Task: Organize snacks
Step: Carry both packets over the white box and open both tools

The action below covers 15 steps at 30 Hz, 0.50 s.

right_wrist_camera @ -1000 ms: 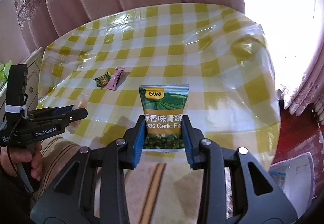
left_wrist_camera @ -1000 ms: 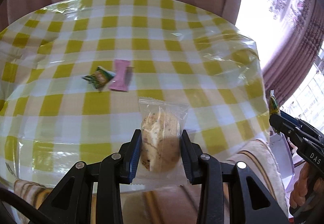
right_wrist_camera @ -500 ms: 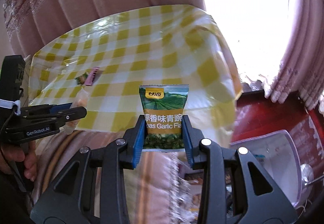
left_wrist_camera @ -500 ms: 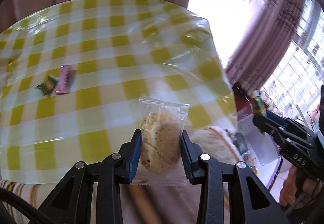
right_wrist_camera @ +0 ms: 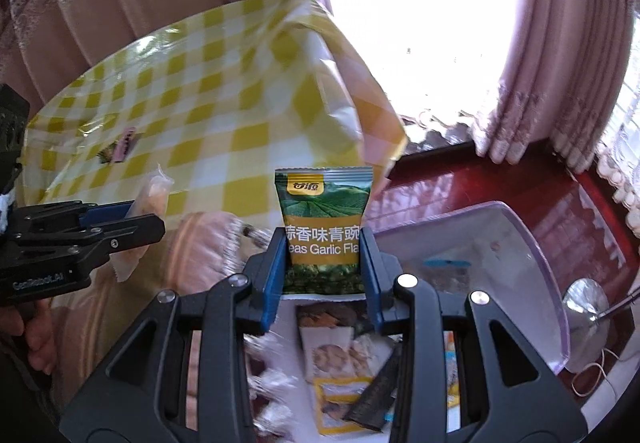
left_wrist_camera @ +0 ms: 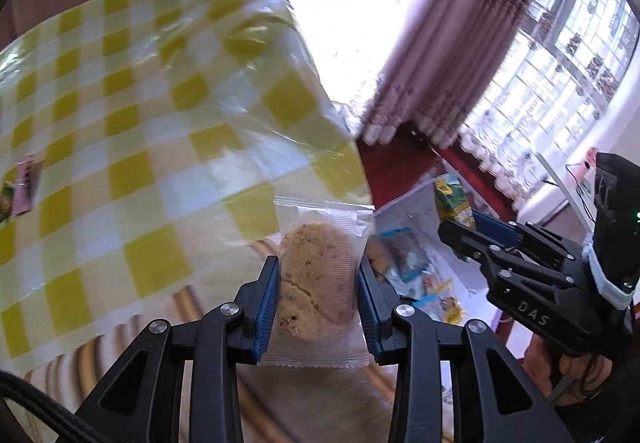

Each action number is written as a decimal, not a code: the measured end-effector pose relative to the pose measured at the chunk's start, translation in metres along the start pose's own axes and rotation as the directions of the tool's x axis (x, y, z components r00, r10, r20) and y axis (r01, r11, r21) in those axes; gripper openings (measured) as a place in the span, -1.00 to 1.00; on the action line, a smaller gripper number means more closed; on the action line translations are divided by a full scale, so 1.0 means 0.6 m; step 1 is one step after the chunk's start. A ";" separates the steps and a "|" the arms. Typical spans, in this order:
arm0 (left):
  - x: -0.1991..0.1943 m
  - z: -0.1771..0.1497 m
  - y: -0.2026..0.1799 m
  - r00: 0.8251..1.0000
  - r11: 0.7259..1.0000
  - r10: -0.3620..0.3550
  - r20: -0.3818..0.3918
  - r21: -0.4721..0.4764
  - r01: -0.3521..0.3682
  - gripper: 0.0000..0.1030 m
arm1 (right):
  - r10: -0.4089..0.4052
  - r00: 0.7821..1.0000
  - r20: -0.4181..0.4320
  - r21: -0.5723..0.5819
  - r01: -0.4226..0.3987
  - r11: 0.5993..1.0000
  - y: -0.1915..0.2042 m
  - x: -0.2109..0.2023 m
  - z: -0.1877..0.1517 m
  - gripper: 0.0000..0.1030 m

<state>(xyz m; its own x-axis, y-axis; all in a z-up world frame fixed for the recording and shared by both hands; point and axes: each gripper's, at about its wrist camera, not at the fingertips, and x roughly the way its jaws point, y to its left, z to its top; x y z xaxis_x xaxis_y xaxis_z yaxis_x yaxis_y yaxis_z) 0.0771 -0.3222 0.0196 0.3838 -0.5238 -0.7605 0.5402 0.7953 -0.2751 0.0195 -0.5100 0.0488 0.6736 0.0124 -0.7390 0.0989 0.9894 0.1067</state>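
Left gripper (left_wrist_camera: 316,287) clamps a cookie pack (left_wrist_camera: 318,275); right gripper (right_wrist_camera: 324,267) clamps a pea packet (right_wrist_camera: 325,231). Step: carrying. Next: release over the bin (right_wrist_camera: 532,243).

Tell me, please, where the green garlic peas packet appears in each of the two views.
Left wrist view: green garlic peas packet, right of centre, at the tip of the right gripper.
Right wrist view: packet in the centre, upright, clamped in that gripper.
Shared landmark: yellow checked tablecloth, upper left in both.
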 end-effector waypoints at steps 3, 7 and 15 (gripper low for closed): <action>0.016 0.002 -0.024 1.000 1.000 -0.020 -0.024 0.023 0.021 -0.27 | -0.012 1.000 -0.012 0.026 0.013 1.000 -0.021 0.001 -0.006 -0.25; 0.037 0.003 -0.049 0.997 0.998 -0.053 -0.059 0.043 0.056 -0.27 | -0.009 1.000 -0.029 0.065 0.011 0.998 -0.046 0.005 -0.013 -0.24; 0.071 -0.001 -0.095 0.988 0.991 -0.094 -0.124 0.088 0.105 -0.27 | -0.065 0.994 -0.082 0.126 0.075 0.989 -0.086 0.016 -0.025 -0.24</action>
<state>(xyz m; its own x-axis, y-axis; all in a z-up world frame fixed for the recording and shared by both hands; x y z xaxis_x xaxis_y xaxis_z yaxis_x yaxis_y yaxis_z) 0.0622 -0.3900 0.0027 0.2352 -0.5542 -0.7984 0.6411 0.7059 -0.3011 0.0096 -0.5587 0.0263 0.6032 -0.0402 -0.7966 0.2409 0.9613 0.1339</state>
